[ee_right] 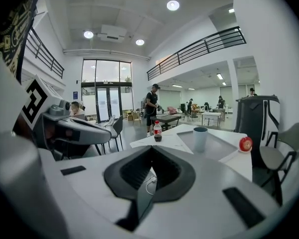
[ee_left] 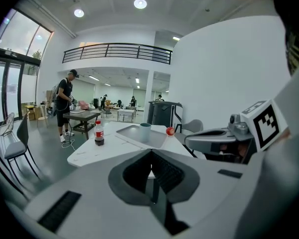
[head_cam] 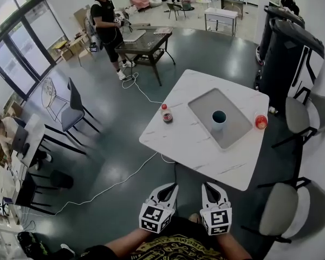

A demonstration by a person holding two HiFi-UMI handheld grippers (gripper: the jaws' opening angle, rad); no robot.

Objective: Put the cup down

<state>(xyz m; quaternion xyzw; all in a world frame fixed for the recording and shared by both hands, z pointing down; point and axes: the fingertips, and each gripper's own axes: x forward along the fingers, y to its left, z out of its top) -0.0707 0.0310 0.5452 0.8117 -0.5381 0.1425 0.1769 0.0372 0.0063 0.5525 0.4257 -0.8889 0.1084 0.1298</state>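
A grey-blue cup (head_cam: 219, 119) stands upright on the grey mat (head_cam: 206, 105) of the white table (head_cam: 179, 140); it also shows as the cup (ee_left: 145, 132) in the left gripper view and the cup (ee_right: 200, 139) in the right gripper view. My left gripper (head_cam: 170, 188) and right gripper (head_cam: 209, 187) are held close to my body, short of the table's near edge, well apart from the cup. Both are shut with nothing between the jaws. The left gripper (ee_left: 152, 176) and right gripper (ee_right: 152, 172) point toward the table.
A small cola bottle (head_cam: 167, 114) stands at the table's left side and a red apple (head_cam: 261, 122) at its right edge. Grey chairs (head_cam: 290, 207) stand to the right. A white cable (head_cam: 114, 186) runs over the floor. A person (head_cam: 107, 26) stands at a dark table far off.
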